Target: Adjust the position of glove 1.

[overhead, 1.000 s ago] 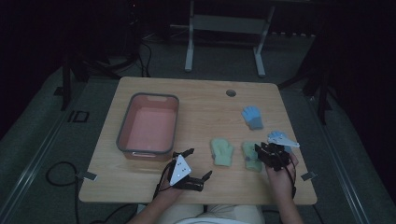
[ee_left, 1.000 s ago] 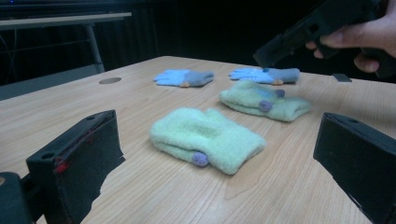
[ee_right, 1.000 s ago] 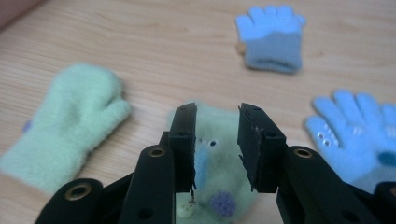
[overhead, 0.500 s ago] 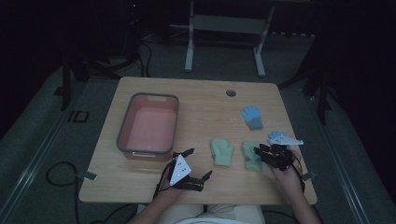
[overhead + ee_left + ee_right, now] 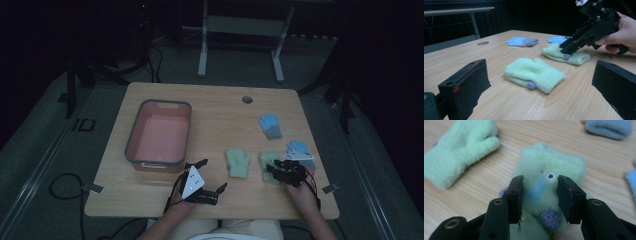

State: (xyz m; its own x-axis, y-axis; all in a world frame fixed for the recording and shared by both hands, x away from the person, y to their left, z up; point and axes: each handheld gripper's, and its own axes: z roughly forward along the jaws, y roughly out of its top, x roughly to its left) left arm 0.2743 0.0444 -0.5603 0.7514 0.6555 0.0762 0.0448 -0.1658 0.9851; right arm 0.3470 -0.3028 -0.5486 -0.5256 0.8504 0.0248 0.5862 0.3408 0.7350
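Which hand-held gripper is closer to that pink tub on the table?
Left. The left hand-held gripper sits just off the pink tub's near right corner, jaws open. The right hand-held gripper is across the table, its jaws over a green mitten.

Dim lab or recording studio, not a home. A lone wooden bench [image 5: 165, 210] stood mid-frame on grey carpet, cables [image 5: 60, 182] trailing at lower left. A bare metal-legged frame [image 5: 240, 30] sat at top centre, dark stands [image 5: 75, 80] at the frame's sides.
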